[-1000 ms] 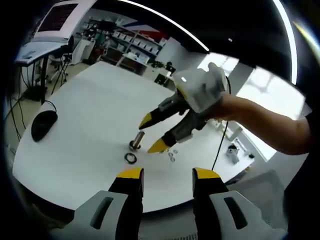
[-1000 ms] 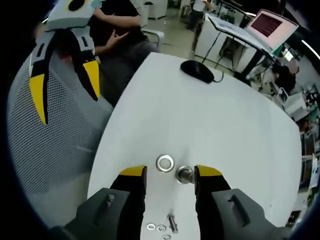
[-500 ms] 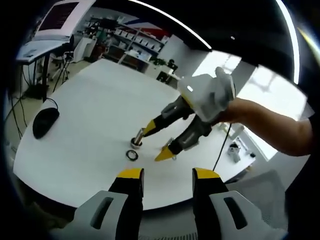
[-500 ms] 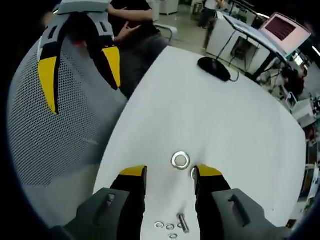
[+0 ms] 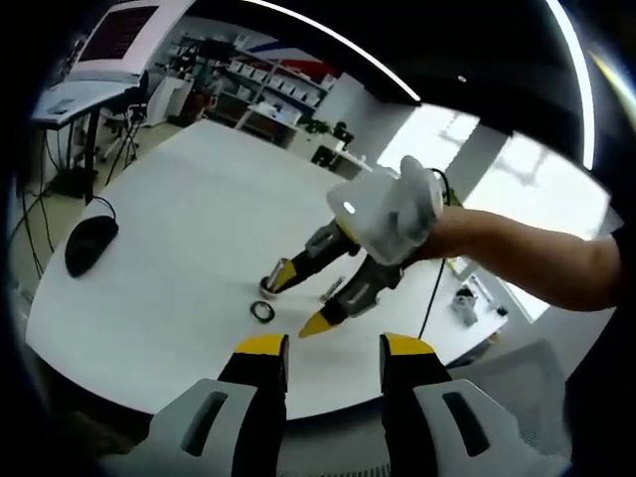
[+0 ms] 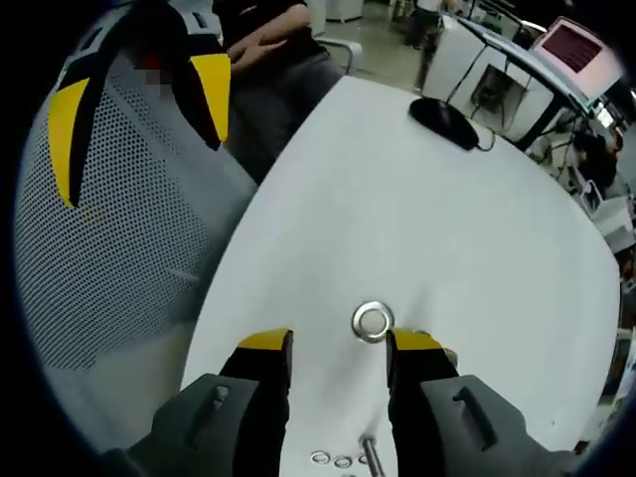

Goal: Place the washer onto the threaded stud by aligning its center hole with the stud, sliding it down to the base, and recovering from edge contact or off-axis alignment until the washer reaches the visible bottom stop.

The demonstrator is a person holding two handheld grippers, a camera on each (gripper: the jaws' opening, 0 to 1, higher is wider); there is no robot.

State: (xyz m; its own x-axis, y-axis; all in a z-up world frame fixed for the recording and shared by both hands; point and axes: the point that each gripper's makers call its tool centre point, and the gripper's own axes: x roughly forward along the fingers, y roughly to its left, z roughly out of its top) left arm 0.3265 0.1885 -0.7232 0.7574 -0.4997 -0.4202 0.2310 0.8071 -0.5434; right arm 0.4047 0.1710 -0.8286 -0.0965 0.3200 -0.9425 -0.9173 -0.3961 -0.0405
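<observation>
Washer: a loose metal ring [image 6: 372, 321] lying flat on the worktop, just beside the threaded stud and not on it. In the left gripper view it shows as a dark ring [image 5: 261, 311] just in front of the stud's base.

Threaded stud: stands upright on the worktop [image 5: 269, 283]. In the right gripper view it is hidden behind the right jaw tip, so its top cannot be judged there.

Right hand-held gripper: jaws spread, nothing between them [image 6: 338, 343]. Seen from the left gripper view [image 5: 299, 301], one yellow tip sits at the stud and the other lies on the near side of the washer, low over the worktop. Contact with the stud cannot be told. A gloved hand [image 5: 393, 212] holds it.

Left hand-held gripper: jaws spread and empty [image 5: 333, 345], held well apart from the stud, off the near edge of the worktop.

Worktop: white, round-edged [image 6: 417, 219].

Spare parts: small washers [image 6: 332, 460] and a bolt [image 6: 372, 455] lie near the stud, on the right gripper's side.

Computer mouse: black, corded [image 5: 89, 243], well apart from the stud, toward the far edge.

Mesh chair: grey backrest [image 6: 109, 248] beside the worktop.
</observation>
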